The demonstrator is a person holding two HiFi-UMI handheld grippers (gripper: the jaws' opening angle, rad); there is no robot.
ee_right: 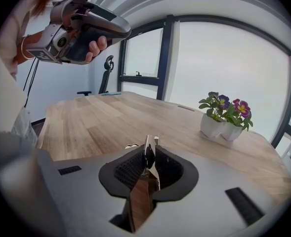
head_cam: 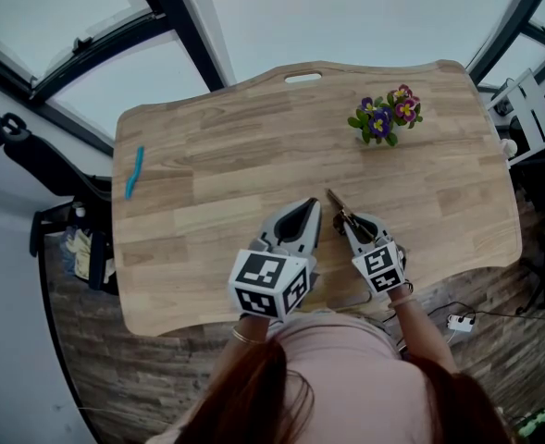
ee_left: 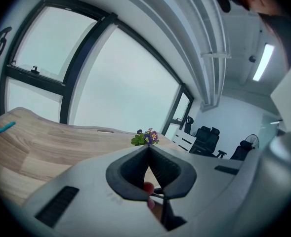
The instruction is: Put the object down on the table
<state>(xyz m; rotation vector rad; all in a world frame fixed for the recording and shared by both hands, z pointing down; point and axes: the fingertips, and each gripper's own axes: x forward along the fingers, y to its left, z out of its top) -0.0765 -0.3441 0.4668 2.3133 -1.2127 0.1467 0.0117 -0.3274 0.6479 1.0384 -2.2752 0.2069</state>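
Plainly, the tool's place: a slim tool point(ee_right: 144, 181) with a brown handle and metal parts sat in the right gripper point(ee_right: 149, 149), over the near part of the bench point(head_cam: 216, 183); I could not tell whether it touched the wood.
Right fingers: the fingers point(ee_right: 127, 167) stood narrow, close on the tool's metal end.
Left gripper: the left gripper point(ee_left: 148, 149) was held up off the bench, its fingers point(ee_left: 134, 170) together at the tips with nothing between them.
Risk of a drop: if the grip eased while the tool was off the wood, it would likely have fallen and clattered.
Risk of a slide: the spot lay near the bench's front edge, so a bounce could have sent the tool to the floor.
Risk of a scratch: a metal end set down first might have marked the wood.
Safe from it: the flower pots point(head_cam: 383, 118) and a blue strip point(head_cam: 134, 172) stood well apart.
Writing: none was readable; the marker cubes point(head_cam: 270, 283) bore only black-and-white squares.
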